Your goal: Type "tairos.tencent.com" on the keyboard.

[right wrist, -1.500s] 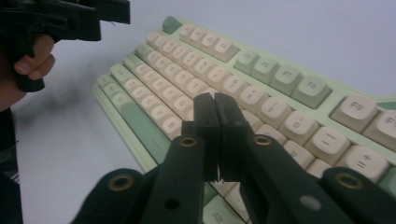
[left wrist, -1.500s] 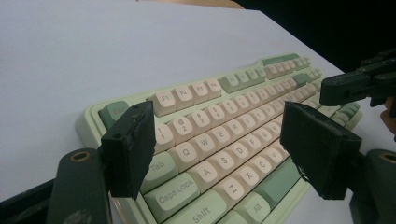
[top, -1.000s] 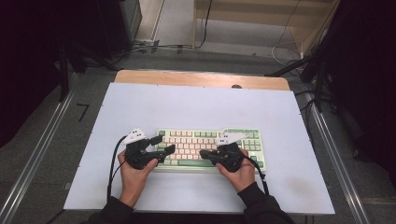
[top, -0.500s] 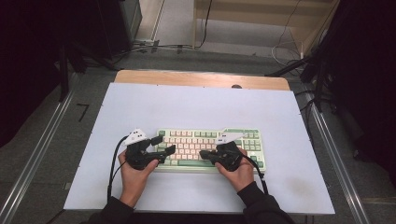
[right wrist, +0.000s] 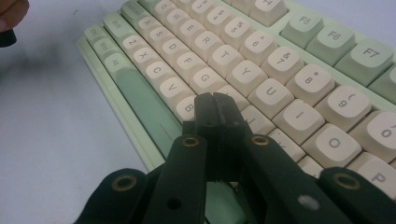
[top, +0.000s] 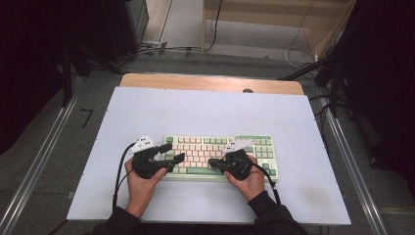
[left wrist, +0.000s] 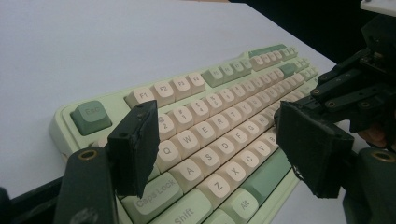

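Observation:
A pale green keyboard (top: 220, 149) with cream and green keys lies on the white table top, near its front edge. My left gripper (top: 172, 152) hovers over the keyboard's left end, open, with nothing between its fingers. In the left gripper view the keyboard (left wrist: 224, 100) runs between the spread jaws of that gripper (left wrist: 215, 126), above the Caps Lock and A keys. My right gripper (top: 214, 163) sits at the keyboard's front middle. In the right gripper view its jaws (right wrist: 215, 100) are shut on nothing, tips just above the keyboard (right wrist: 280, 60) near the B and N keys.
The white table top (top: 205, 112) stretches wide behind and beside the keyboard, with a wooden strip (top: 195, 82) at its far edge. Metal rails (top: 44, 156) flank the table. The right gripper (left wrist: 359, 88) shows at the right of the left gripper view.

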Available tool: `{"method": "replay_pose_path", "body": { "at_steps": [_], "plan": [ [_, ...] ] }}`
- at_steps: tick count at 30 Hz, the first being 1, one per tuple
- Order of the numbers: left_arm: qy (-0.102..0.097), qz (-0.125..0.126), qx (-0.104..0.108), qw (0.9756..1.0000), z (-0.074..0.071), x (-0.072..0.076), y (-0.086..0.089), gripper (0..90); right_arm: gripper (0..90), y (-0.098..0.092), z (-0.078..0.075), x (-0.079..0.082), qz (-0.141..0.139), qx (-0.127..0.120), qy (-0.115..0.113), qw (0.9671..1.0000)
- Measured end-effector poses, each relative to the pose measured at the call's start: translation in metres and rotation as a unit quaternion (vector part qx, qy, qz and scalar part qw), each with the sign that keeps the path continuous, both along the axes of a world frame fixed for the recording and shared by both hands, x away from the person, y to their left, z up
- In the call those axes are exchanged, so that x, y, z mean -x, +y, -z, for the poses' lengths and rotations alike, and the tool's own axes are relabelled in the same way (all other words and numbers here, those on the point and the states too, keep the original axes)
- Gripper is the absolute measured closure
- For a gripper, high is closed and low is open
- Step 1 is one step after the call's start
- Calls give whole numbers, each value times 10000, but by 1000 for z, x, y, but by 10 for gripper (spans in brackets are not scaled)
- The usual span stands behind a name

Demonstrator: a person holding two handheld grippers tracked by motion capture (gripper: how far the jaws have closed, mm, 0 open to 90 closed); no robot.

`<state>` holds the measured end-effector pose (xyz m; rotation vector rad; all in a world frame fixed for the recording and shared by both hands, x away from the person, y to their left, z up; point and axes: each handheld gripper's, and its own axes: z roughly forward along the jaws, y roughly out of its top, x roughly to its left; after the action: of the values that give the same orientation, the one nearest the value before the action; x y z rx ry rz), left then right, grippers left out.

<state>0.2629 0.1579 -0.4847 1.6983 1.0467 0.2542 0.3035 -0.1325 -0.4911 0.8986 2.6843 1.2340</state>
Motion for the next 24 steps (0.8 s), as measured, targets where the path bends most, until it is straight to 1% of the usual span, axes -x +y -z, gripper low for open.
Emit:
{"method": "replay_pose_path", "body": {
  "at_steps": [1, 2, 4, 6, 7, 8, 9, 10, 14, 17, 18, 20, 22, 24],
  "plan": [
    [3, 13, 3, 10000, 0, 0, 0, 314, 849, -1, -2, 0, -4, -45, 23, 10000],
    [-4, 14, 5, 10000, 0, 0, 0, 316, 823, -4, -5, 0, 10, -254, 51, 9997],
    [1, 40, -9, 10000, 0, 0, 0, 322, 766, -10, -12, 0, 68, -519, 25, 9986],
    [12, 39, -4, 10000, 1, 0, 0, 325, 656, -18, -18, -1, 227, -773, -33, 9967],
    [20, 51, 14, 10000, 1, -1, 0, 326, 600, -21, -19, -2, 275, -824, -45, 9962],
    [25, 61, 19, 10000, 1, -1, 0, 330, 525, -25, -20, -4, 389, -875, -47, 9954],
    [28, 63, 16, 10000, 1, -1, 0, 330, 460, -28, -20, -5, 478, -933, -3, 9945],
    [23, 64, 8, 10000, 1, -1, 0, 330, 417, -31, -20, -7, 564, -986, 59, 9935],
    [26, 81, -21, 10000, 1, -1, -1, 330, 341, -43, -20, -12, 845, -1109, 139, 9901],
    [14, 104, -24, 9999, 2, 0, -2, 360, 311, -49, -20, -14, 915, -1135, 117, 9892],
    [8, 139, -56, 9999, 2, -1, -3, 390, 310, -50, -20, -14, 939, -1133, 108, 9891],
    [8, 244, -94, 9997, 2, -1, -4, 506, 309, -51, -21, -14, 962, -1134, 92, 9888],
    [16, 468, -53, 9989, 3, -1, -6, 659, 309, -52, -21, -15, 985, -1160, 90, 9883],
    [-3, 592, -70, 9982, 2, 0, -9, 778, 309, -53, -21, -14, 999, -1143, 85, 9884]
  ]
}}
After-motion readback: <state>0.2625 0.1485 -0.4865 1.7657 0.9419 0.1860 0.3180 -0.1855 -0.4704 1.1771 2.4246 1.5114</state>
